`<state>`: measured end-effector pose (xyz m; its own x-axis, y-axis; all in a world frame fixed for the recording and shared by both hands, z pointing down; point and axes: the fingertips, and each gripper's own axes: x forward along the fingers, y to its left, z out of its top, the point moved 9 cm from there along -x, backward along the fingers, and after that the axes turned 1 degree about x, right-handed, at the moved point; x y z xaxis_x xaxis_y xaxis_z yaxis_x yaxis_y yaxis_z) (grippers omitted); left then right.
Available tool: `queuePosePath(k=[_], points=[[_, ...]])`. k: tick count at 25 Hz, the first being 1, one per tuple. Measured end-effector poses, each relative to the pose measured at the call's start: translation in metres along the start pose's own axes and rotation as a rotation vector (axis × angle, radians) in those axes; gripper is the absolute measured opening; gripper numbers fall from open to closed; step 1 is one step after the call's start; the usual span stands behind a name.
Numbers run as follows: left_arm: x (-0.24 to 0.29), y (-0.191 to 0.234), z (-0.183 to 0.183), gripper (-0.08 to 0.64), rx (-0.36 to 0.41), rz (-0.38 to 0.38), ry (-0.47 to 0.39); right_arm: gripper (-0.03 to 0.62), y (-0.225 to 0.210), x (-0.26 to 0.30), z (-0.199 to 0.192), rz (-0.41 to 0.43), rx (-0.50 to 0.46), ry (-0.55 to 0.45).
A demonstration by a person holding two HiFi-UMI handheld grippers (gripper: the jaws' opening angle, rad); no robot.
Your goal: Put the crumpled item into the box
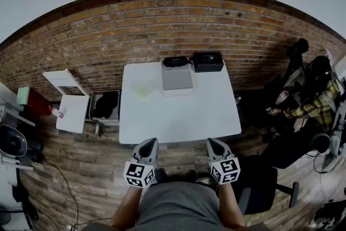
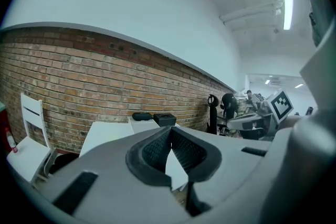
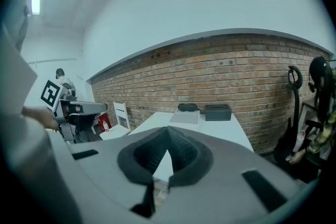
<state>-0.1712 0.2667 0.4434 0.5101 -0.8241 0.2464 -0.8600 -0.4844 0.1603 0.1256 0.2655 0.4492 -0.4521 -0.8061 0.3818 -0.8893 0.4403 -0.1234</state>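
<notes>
A pale yellowish crumpled item (image 1: 143,91) lies on the white table (image 1: 178,113), left of a grey box (image 1: 177,77) near the far edge. In the right gripper view the grey box (image 3: 185,117) shows flat on the table (image 3: 231,127). My left gripper (image 1: 148,144) and right gripper (image 1: 214,143) hover at the table's near edge, both shut and empty, well short of the crumpled item. The left gripper (image 2: 171,130) and right gripper (image 3: 168,131) each show jaws meeting at the tips with nothing between them.
A black case (image 1: 208,61) and a black pouch (image 1: 175,61) sit behind the box against the brick wall. A white chair (image 1: 70,105) and a bin (image 1: 105,105) stand left of the table. A seated person (image 1: 311,105) and an office chair (image 1: 265,186) are at the right.
</notes>
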Motion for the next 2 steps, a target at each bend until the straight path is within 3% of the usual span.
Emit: queuePosePath(k=[2], points=[[-0.0001, 0.0036, 0.0008, 0.005, 0.001, 0.002, -0.001, 0.003, 0.0031, 0.0049, -0.0006, 0.009, 0.0, 0.006]])
